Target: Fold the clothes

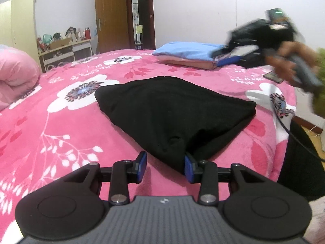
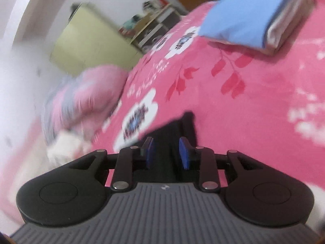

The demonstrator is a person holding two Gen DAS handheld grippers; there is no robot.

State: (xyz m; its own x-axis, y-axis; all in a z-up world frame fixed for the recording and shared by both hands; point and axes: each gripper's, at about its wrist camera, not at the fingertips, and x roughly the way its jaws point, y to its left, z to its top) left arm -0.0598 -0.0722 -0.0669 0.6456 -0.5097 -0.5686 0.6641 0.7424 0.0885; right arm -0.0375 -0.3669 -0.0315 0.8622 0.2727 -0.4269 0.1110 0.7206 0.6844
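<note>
We see a pink floral fleece bedspread (image 1: 61,122), a folded black knit garment (image 1: 168,111) at its centre, and a folded blue-and-pink clothes stack (image 1: 189,55) at 1 o'clock. Our left gripper (image 1: 165,167) gapes wide at the garment's near corner, gripping nothing; our right gripper (image 2: 166,152) is parted around dark cloth, grip unclear
</note>
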